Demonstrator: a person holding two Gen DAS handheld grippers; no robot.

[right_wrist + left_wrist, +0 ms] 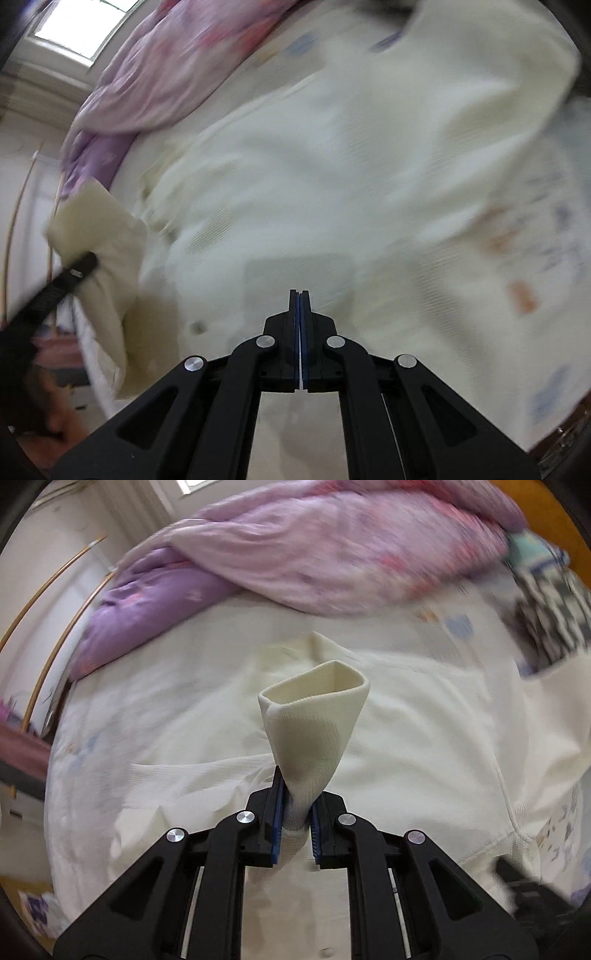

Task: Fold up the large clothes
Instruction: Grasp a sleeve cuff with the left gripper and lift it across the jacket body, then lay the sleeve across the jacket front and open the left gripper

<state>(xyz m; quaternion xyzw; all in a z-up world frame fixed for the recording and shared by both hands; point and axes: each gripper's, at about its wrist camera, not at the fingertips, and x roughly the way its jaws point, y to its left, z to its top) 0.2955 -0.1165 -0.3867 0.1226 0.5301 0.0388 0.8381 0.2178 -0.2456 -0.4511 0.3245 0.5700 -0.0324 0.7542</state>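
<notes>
A: Two grippers, one garment. Left gripper pinched tight on cream sleeve, cuff end standing up as open tube. Right gripper closed flat, pads together, nothing visible between them.

B: Garment location?

A: Cream knit top spread flat on bed sheet, mid-bed, below both grippers. Sleeve lifted clear of body panel, probably for folding inward across chest.

B: Texture?

A: Ribbed knit, soft, thick enough to hold tube shape at cuff. Small button near placket, blurred. Sheet pale with faint printed motifs.

B: Background?

A: Pink-and-purple quilt bunched at far side, puffy, off the folding area. Heavy motion blur on right view; edges of top hard to trace there.
</notes>
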